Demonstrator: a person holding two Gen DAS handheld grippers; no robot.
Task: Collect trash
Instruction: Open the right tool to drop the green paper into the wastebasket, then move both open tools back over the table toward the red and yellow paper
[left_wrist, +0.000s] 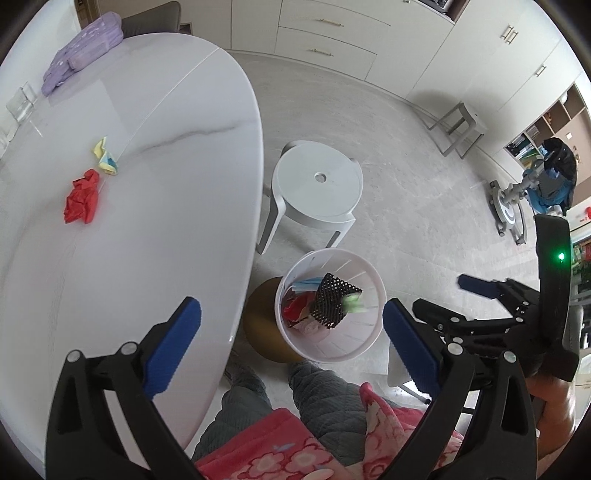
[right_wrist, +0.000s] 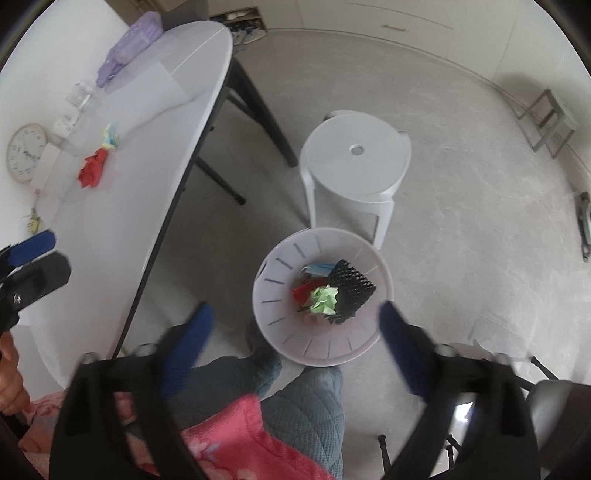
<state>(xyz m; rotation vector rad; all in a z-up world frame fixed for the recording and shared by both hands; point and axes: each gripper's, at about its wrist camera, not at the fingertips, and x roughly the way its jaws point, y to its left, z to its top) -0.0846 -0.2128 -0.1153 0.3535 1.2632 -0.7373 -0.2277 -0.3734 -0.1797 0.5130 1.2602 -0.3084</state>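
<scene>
Standing over the white bin (right_wrist: 325, 345) on the floor, the person is pointing both tools steeply downward, and that makes sense: the bin sits just beside the table's edge, close to the person's knees, so anything let go from above falls straight in. Inside it a green paper ball (right_wrist: 324, 301) is lying against a piece of black mesh (right_wrist: 352, 291), with red and blue scraps underneath.

The right gripper (right_wrist: 295, 325) is hanging directly above the bin with its blue pads spread wide and nothing between them; its outline is blurred in its own camera. The left gripper (left_wrist: 291, 332) is also standing wide and empty, its left pad over the table (left_wrist: 147, 221) and its right pad past the bin's rim, so it is straddling the table edge rather than the bin.

More trash is waiting on the tabletop: a crumpled red paper (left_wrist: 83, 197) and, just beside it, a yellow and blue scrap (left_wrist: 105, 157), both well apart from the bin. I would judge the left tool best placed to go for them, since it is already partly over the table. A purple pouch (left_wrist: 85, 48) and a clear glass (left_wrist: 20, 103) at the far end do not look like trash.
</scene>
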